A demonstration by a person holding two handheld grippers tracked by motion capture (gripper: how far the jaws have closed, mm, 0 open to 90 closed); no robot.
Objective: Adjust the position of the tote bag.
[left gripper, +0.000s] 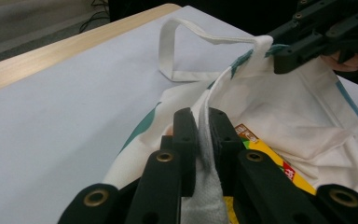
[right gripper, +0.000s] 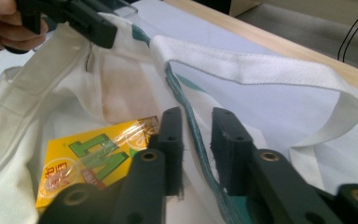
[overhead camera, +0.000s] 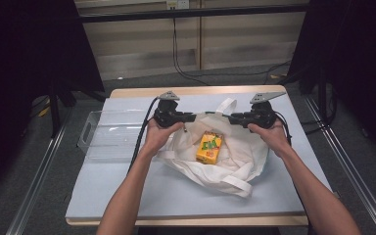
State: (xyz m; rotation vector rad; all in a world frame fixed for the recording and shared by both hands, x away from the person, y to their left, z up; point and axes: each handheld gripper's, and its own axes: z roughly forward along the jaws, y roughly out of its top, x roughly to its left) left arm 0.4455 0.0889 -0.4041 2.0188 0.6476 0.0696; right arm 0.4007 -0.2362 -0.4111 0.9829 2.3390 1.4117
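A white cloth tote bag (overhead camera: 235, 161) with green trim lies open on the table, and a yellow drink carton (overhead camera: 209, 147) rests inside it. My left gripper (overhead camera: 191, 117) holds the bag's rim on the left side; in the left gripper view the gripper (left gripper: 204, 122) is shut on the cloth edge, with the carton (left gripper: 270, 156) just below. My right gripper (overhead camera: 232, 118) is at the rim's right side. In the right gripper view the gripper (right gripper: 196, 122) stands slightly apart, the green-trimmed rim (right gripper: 193, 126) running loose through the gap, above the carton (right gripper: 93, 161).
A clear plastic bin (overhead camera: 103, 134) sits at the left of the pale blue table (overhead camera: 127, 191). One bag handle (overhead camera: 225, 105) loops toward the far edge, the other handle (overhead camera: 237, 183) lies toward me. Cables hang behind the table.
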